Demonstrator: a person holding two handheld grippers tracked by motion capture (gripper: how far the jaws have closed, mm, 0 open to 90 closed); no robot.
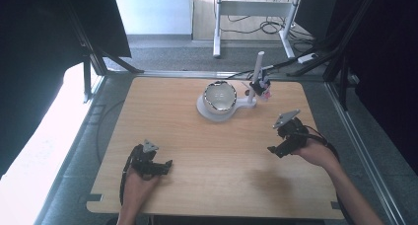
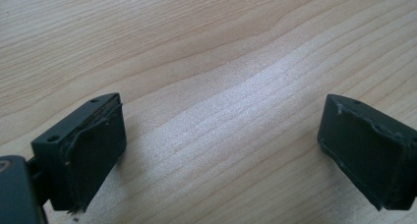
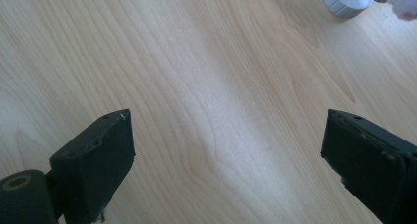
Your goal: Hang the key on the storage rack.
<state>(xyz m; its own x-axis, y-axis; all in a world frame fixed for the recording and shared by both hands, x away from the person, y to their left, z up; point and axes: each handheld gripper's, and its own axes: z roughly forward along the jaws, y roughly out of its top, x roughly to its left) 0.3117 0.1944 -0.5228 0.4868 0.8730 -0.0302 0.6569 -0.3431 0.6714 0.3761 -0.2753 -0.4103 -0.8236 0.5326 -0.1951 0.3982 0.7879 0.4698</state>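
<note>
A white bowl (image 1: 220,96) with a dark patterned rim sits on a white stand base (image 1: 207,111) at the far middle of the wooden table (image 1: 212,151). A white post (image 1: 257,72) rises from that base, with a small dark and pink item (image 1: 261,88) clipped to it. My left gripper (image 1: 165,167) rests low at the near left, jaws wide apart over bare wood (image 2: 221,111). My right gripper (image 1: 276,148) hovers at the right, also open with nothing between its jaws. The stand's ribbed round foot (image 3: 346,0) peeks in at the top of the right gripper view.
The table's far edge meets a grey floor with a white desk frame (image 1: 251,10) and cables behind. Dark panels stand at both sides. Wide bare wood lies between the two grippers.
</note>
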